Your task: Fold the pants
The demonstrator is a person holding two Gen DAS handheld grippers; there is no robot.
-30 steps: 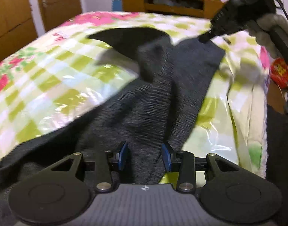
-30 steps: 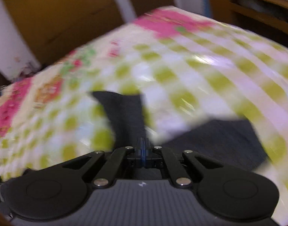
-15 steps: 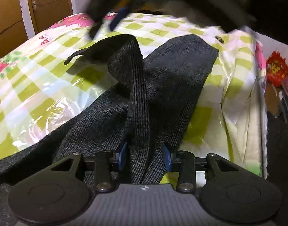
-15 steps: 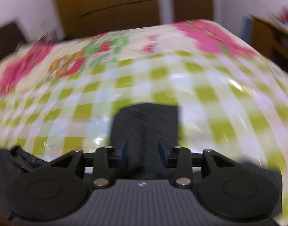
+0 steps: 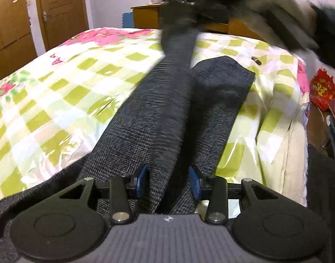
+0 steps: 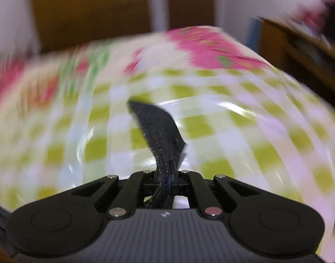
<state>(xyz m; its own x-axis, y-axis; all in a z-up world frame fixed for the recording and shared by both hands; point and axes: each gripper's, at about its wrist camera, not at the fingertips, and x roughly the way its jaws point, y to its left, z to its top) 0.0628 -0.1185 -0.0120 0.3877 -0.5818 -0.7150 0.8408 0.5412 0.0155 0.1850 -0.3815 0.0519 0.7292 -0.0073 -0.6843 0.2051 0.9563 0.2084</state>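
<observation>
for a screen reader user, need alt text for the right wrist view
The right claw is shut on the hem of a dark grey pant leg, lifting it above a bed's green-and-white checked cover with pink flowers; the background is motion-blurred.

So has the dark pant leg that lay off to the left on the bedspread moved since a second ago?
Yes. The pant leg has been lifted and swung right, off the checked bedspread, towards the other leg, its hem clamped in the right hand-held gripper.

A home bedroom, bed [image 5: 64, 92] under a glossy green-checked floral cover, brown wooden door [image 5: 60, 11], wardrobe panels [image 5: 9, 22], cluttered wooden dresser [image 5: 145, 17] by a white wall, red bag [image 5: 324, 88] beside the bed
</observation>
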